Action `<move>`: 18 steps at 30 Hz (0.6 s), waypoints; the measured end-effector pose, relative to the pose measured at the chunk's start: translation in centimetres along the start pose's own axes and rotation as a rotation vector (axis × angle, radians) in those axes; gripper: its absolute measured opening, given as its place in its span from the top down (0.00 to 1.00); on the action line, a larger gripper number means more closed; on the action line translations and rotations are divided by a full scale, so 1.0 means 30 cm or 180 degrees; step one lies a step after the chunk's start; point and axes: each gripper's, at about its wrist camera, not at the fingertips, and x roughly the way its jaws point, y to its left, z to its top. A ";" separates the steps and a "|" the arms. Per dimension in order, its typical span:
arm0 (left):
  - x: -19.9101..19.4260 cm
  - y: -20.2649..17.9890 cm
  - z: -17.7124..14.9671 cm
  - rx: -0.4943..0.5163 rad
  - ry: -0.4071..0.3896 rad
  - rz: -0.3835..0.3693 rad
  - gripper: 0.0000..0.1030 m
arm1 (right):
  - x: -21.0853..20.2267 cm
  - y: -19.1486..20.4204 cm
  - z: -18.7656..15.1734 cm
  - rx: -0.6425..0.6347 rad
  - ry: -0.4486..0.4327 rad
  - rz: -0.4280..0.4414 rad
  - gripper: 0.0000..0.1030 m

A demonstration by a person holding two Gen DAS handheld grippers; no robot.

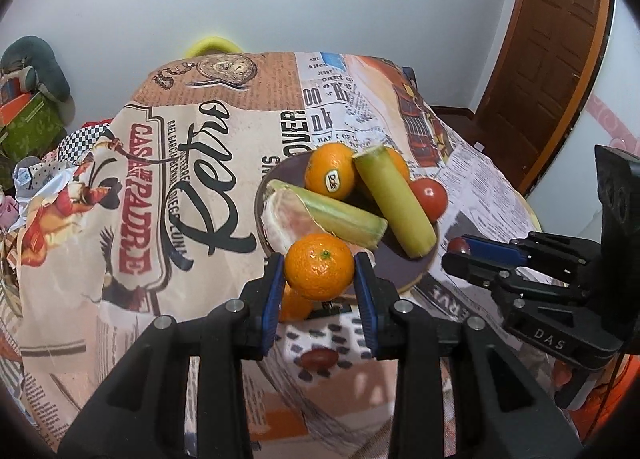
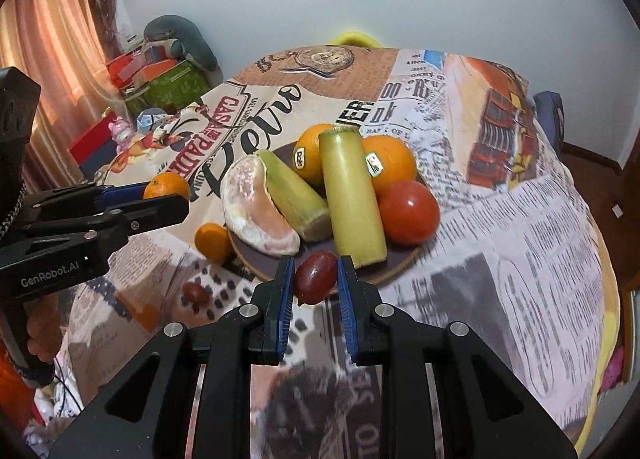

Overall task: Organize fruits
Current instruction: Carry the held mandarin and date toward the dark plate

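My left gripper (image 1: 319, 273) is shut on a small mandarin (image 1: 319, 266) and holds it above the near edge of the dark round plate (image 1: 404, 267). My right gripper (image 2: 314, 277) is shut on a red grape (image 2: 316, 276) just at the plate's front rim (image 2: 396, 269). The plate holds two oranges (image 2: 310, 157), two green cane pieces (image 2: 352, 195), a peeled pomelo wedge (image 2: 256, 209) and a tomato (image 2: 408, 213). A second mandarin (image 2: 212, 241) and another red grape (image 2: 196, 294) lie on the cloth left of the plate.
The round table wears a printed newspaper-style cloth (image 1: 180, 187). Boxes and soft toys (image 2: 160, 71) crowd the far left by a curtain. A brown door (image 1: 560, 39) stands at the right. The right gripper shows in the left wrist view (image 1: 460, 249).
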 end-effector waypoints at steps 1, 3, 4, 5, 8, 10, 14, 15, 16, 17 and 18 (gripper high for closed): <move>0.008 0.003 0.006 -0.0003 0.0000 -0.0001 0.67 | 0.009 -0.001 0.005 -0.0004 0.0005 0.0006 0.81; 0.027 0.008 0.021 -0.0002 0.0001 -0.0009 0.67 | 0.033 -0.001 0.015 -0.0019 0.0027 0.0019 0.81; 0.037 0.009 0.028 -0.0003 0.0003 -0.0017 0.67 | 0.040 0.000 0.018 -0.0027 0.0036 0.0020 0.81; 0.051 0.010 0.037 -0.0002 0.0010 -0.0035 0.67 | 0.055 0.002 0.021 -0.0043 0.0053 0.0021 0.81; 0.081 0.007 0.056 0.0011 0.0024 -0.0069 0.67 | 0.085 0.003 0.028 -0.0066 0.0090 0.0029 0.81; 0.102 0.003 0.067 0.0030 0.0036 -0.0086 0.67 | 0.105 0.005 0.030 -0.0081 0.0116 0.0036 0.81; 0.147 -0.009 0.082 0.0064 0.0076 -0.0133 0.67 | 0.136 0.006 0.029 -0.0100 0.0178 0.0050 0.81; 0.156 -0.011 0.082 0.0068 0.0089 -0.0133 0.67 | 0.144 0.006 0.027 -0.0108 0.0196 0.0056 0.81; 0.169 -0.012 0.082 0.0070 0.0108 -0.0134 0.67 | 0.148 0.007 0.027 -0.0116 0.0205 0.0055 0.81; 0.178 -0.011 0.082 0.0066 0.0123 -0.0135 0.67 | 0.152 0.009 0.025 -0.0128 0.0214 0.0048 0.81; 0.189 -0.010 0.082 0.0057 0.0144 -0.0140 0.67 | 0.155 0.012 0.023 -0.0143 0.0220 0.0043 0.81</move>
